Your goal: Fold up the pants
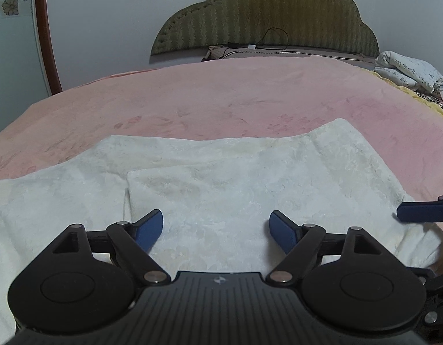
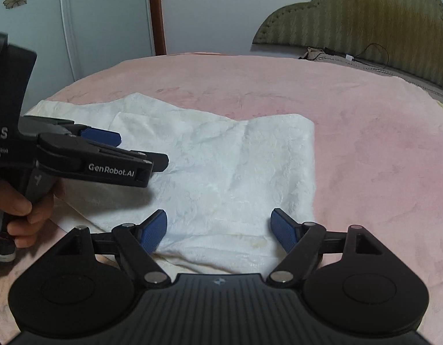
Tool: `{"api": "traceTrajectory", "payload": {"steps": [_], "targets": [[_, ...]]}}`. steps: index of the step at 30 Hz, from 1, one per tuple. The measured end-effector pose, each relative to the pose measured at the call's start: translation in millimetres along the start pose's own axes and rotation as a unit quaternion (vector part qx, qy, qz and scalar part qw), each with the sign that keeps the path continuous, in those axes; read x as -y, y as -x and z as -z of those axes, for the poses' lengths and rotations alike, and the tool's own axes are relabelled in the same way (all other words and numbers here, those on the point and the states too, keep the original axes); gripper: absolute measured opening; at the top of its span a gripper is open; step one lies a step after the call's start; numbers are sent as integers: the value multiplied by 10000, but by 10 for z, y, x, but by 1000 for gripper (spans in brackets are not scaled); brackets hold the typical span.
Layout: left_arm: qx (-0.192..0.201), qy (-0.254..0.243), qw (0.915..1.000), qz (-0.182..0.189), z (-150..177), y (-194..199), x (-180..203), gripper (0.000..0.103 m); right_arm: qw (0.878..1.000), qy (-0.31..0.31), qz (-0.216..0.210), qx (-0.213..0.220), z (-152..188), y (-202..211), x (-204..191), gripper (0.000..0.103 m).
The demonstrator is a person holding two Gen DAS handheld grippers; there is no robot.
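Note:
White textured pants (image 1: 227, 178) lie folded on a pink bedspread (image 1: 221, 95), one layer doubled over another. They also show in the right wrist view (image 2: 221, 169). My left gripper (image 1: 216, 228) is open and empty, just above the near part of the pants. My right gripper (image 2: 218, 227) is open and empty, over the pants' near right edge. The left gripper shows from the side in the right wrist view (image 2: 135, 155), held in a hand above the cloth. One blue finger (image 1: 420, 211) of the right gripper enters the left wrist view at the right edge.
An olive padded headboard (image 1: 267, 14) stands at the far end of the bed. A folded white printed cloth (image 1: 411, 72) lies at the bed's far right. A cable and charger (image 1: 251, 46) lie by the headboard. A wooden door frame (image 1: 46, 34) stands to the left.

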State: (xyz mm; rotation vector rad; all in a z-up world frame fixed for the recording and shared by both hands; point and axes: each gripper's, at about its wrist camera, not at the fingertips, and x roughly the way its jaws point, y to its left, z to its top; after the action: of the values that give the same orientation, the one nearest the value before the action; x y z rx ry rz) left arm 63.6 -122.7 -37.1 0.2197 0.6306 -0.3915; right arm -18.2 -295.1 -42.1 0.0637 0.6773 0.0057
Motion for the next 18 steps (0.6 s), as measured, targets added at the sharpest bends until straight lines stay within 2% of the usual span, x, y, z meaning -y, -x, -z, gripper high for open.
{"api": "traceTrajectory", "payload": {"steps": [10, 13, 14, 18], "targets": [[212, -133, 9997, -66, 174, 124, -38, 89, 9998, 31, 172, 92, 97, 56, -96, 80], [282, -163, 9994, -153, 244, 172, -43, 97, 9994, 4, 217, 258, 164, 51, -77, 87], [237, -94, 9994, -245, 247, 167, -69, 103, 9992, -35, 212, 326, 190, 47, -73, 87], [72, 372, 9993, 12, 247, 119, -235, 103, 9987, -62, 202, 473, 228, 55, -64, 88]]}}
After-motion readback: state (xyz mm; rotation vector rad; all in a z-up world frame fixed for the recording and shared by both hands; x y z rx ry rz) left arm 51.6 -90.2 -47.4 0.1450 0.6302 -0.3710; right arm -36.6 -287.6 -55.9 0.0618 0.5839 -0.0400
